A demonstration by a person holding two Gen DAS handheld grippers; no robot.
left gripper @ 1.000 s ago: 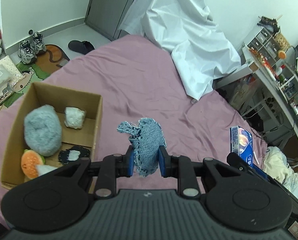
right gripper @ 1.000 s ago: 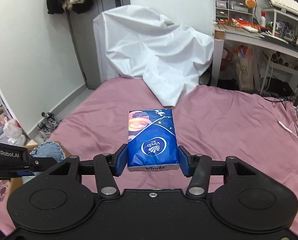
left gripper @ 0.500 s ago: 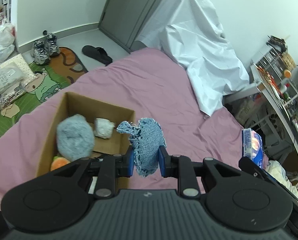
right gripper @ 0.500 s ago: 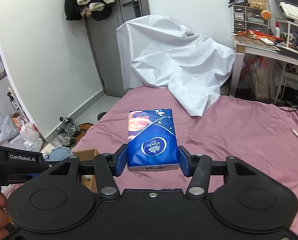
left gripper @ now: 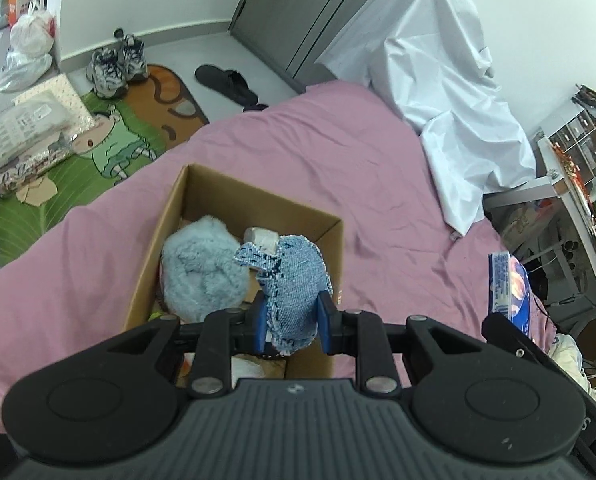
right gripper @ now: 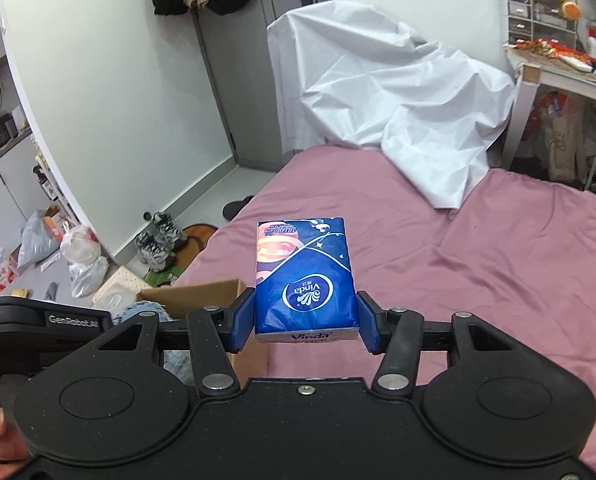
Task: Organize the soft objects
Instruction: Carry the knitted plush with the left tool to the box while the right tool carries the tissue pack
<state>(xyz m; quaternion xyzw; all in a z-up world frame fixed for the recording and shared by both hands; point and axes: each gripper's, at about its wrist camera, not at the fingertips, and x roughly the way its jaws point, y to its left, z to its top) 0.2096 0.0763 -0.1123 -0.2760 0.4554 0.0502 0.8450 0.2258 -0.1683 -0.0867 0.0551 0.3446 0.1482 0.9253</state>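
The left gripper pinches a small padded piece of light blue denim fabric between its blue pads, jaws pressed tight on the cloth, and holds it in the air above the open brown cardboard box that sits on the pink bedsheet. Inside the box lie a fluffy pale blue ball of plush and, behind the denim, a small white wrapped bundle near the far wall

The right gripper clamps a dark blue plastic pack of Vinda tissues by its two long sides, jaws part spread to the pack's width; the pack juts forward over the bed, clear of the sheet. In that view the box's corner shows low and to the left of the pack

A crumpled white sheet is draped at the far end of the bed. On the floor beside the bed are a pair of grey sneakers and a black slipper
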